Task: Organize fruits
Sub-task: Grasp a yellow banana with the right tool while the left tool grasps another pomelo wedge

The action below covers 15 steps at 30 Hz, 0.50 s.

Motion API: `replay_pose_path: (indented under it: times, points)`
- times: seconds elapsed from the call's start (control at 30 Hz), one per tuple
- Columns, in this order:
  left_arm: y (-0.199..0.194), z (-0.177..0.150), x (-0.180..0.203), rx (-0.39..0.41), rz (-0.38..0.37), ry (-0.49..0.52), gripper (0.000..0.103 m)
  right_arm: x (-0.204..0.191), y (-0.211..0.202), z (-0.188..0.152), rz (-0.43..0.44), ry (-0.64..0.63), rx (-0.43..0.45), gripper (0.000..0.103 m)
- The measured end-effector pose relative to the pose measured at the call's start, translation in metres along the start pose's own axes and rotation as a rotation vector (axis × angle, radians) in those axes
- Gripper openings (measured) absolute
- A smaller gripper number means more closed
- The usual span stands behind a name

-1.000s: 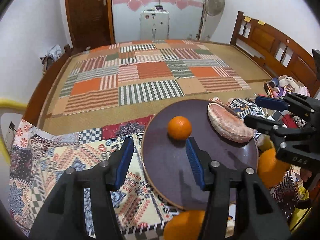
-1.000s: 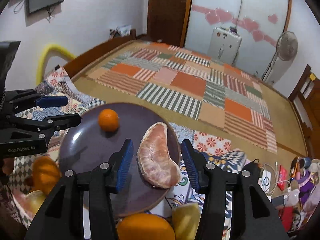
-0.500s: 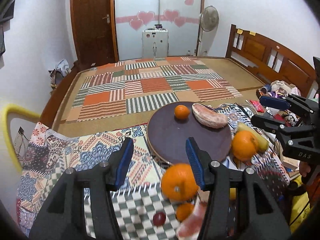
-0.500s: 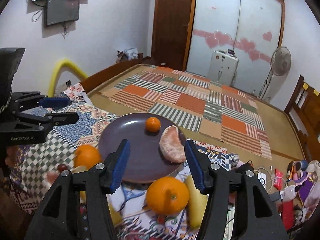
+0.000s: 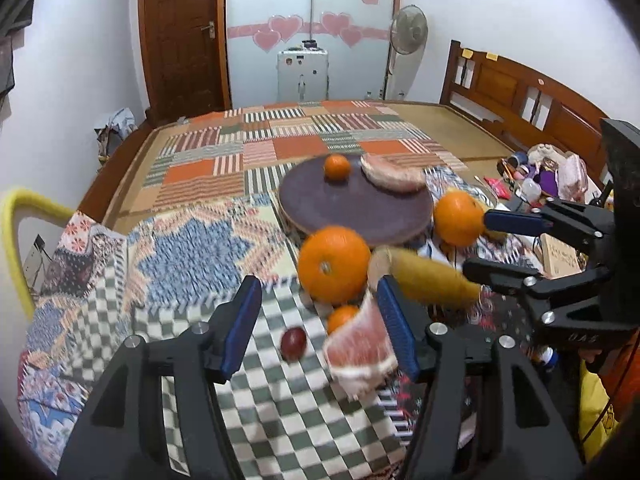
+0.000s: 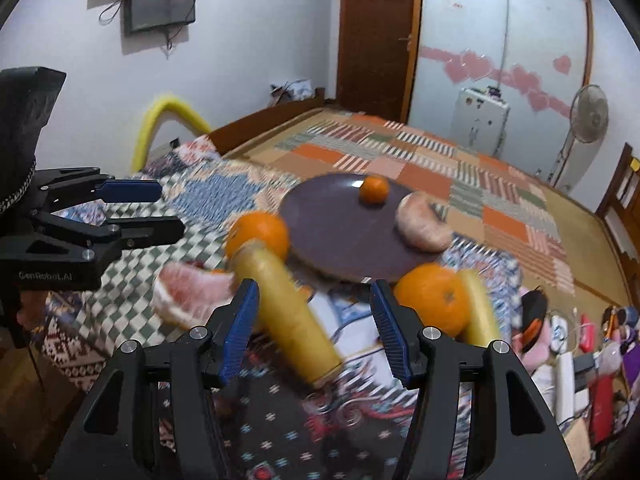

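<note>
A dark round plate (image 5: 356,208) (image 6: 332,232) on the patterned cloth holds a small mandarin (image 5: 337,166) (image 6: 374,189) and a peeled pomelo segment (image 5: 394,174) (image 6: 422,226). In front of it lie two big oranges (image 5: 334,266) (image 5: 458,218), a yellow banana piece (image 5: 432,280) (image 6: 288,316), a pink pomelo slice (image 5: 362,354) (image 6: 192,294), a tiny orange (image 5: 342,318) and a red grape (image 5: 293,342). My left gripper (image 5: 316,292) (image 6: 170,208) hovers over the near fruits, its jaws opening with nothing gripped. My right gripper (image 6: 313,292) (image 5: 478,242) is open above the banana piece.
A second banana piece (image 6: 478,308) lies beside the right orange (image 6: 432,298). Behind the plate stretches a patchwork mat (image 5: 280,148) on a wooden bed with a headboard (image 5: 520,92). Small clutter (image 6: 580,344) sits at the right and a yellow foam tube (image 5: 16,224) at the left.
Both grippers have drawn back from the plate, which now looks smaller and farther off. The loose oranges, banana pieces, pomelo slice and grape have come into view. The left jaws stand slightly wider.
</note>
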<state>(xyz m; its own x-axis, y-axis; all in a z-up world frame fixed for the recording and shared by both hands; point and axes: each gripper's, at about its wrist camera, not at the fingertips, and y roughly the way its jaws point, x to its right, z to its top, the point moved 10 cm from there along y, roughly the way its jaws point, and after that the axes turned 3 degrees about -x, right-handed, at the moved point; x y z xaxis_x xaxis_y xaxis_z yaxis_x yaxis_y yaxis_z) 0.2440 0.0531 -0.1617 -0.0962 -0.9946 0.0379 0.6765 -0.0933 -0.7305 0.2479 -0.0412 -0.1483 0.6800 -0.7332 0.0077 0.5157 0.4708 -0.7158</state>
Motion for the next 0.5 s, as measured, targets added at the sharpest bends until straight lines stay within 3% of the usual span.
replay_pose_path:
  times: [0.27, 0.5]
  points:
    - [0.017, -0.03, 0.01, -0.045, -0.016, 0.006, 0.06, -0.007, 0.031, -0.021, 0.034, -0.003, -0.069, 0.054]
    - [0.028, -0.036, 0.022, -0.054, -0.034, 0.04, 0.06, -0.008, 0.035, -0.025, 0.076, 0.011, -0.057, 0.05]
